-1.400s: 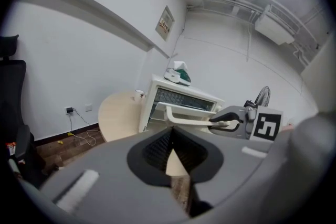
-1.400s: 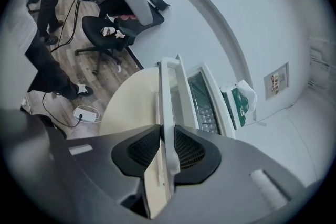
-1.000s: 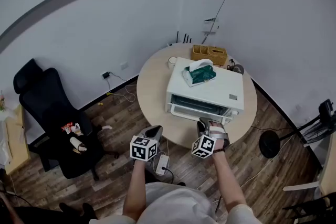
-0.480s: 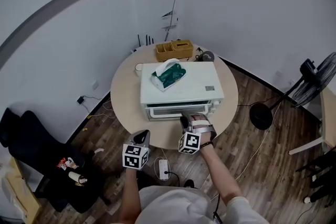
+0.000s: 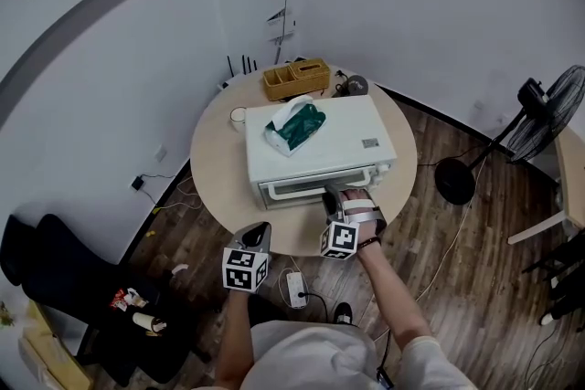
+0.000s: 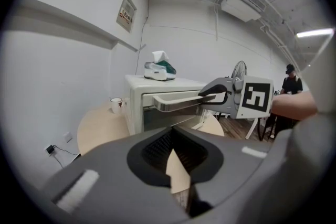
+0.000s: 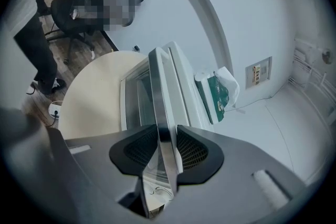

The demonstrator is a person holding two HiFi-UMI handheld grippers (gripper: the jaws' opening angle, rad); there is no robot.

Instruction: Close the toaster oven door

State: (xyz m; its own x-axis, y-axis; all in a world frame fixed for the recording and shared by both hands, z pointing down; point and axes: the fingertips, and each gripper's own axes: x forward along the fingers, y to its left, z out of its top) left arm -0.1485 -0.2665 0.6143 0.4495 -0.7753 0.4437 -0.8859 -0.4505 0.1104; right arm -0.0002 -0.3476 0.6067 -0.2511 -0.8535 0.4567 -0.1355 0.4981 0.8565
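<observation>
A white toaster oven stands on the round table. Its glass door is close to upright against the oven front. My right gripper is at the door handle. In the right gripper view the handle bar runs between the pads of the right gripper and fills the gap; the jaws have just been opening a little. The left gripper view shows the same grip on the handle. My left gripper hangs shut and empty off the table's front edge.
A tissue box lies on the oven. A yellow basket and a white cup sit behind and beside it. A power strip lies on the floor by my feet. A fan stands right, a black chair left.
The door has swung from partly open to almost upright, with the right gripper moving toward the oven on the handle. The left gripper has drifted and rolled. The head view has shifted.
</observation>
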